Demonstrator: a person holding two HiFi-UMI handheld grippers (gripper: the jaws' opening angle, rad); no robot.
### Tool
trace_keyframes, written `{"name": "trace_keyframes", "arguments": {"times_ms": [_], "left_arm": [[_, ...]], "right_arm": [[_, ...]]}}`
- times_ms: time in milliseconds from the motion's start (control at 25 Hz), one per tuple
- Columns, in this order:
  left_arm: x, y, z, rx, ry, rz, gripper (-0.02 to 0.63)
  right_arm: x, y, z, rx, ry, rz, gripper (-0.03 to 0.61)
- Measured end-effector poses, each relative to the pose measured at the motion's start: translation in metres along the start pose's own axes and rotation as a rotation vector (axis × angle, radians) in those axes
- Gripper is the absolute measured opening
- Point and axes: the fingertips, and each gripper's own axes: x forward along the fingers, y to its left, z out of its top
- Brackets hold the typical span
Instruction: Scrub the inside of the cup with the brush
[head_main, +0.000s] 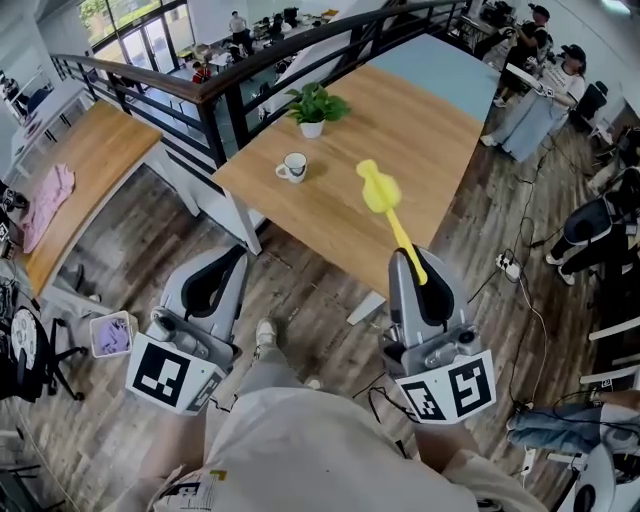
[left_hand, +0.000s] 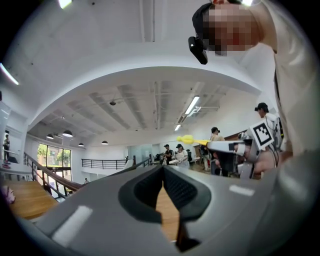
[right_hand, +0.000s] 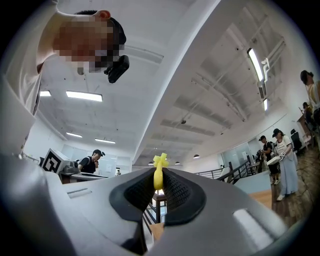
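A white cup with a dark pattern stands on the wooden table, ahead of both grippers and well apart from them. My right gripper is shut on the handle of a yellow brush, whose head points up and forward over the table's near edge. In the right gripper view the brush sticks out between the closed pads of the right gripper. My left gripper is held low at the left, shut with nothing in it. In the left gripper view its jaws meet, and the brush shows at the right.
A potted plant stands on the table behind the cup. A black railing runs along the table's far left side. Several people are at the right, and cables lie on the wood floor. A pink cloth lies on a lower table at the left.
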Motion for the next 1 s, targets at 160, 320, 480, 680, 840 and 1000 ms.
{"name": "trace_keyframes", "arguments": {"times_ms": [160,320,480,680,840,1000], "left_arm": [[0.009,0.011,-0.021,-0.027,0.007,-0.004,-0.012],[0.028,0.024,-0.042,-0.036,0.007,-0.03,-0.012],[0.046,0.048,-0.056,-0.038,0.008,-0.051,-0.012],[0.071,0.095,-0.077,-0.051,0.036,-0.051,-0.012],[0.099,0.129,-0.095,-0.076,0.059,-0.066,-0.012],[0.126,0.163,-0.11,-0.116,0.051,-0.09,-0.012]], "right_arm": [[0.011,-0.002,-0.019,0.005,0.021,0.007,0.034],[0.03,-0.006,-0.039,-0.008,0.043,-0.002,0.034],[0.057,-0.008,-0.059,-0.016,0.066,-0.007,0.034],[0.105,-0.011,-0.085,-0.006,0.103,0.001,0.034],[0.146,-0.017,-0.107,0.0,0.139,0.007,0.034],[0.186,-0.023,-0.131,-0.002,0.169,0.003,0.034]]}}
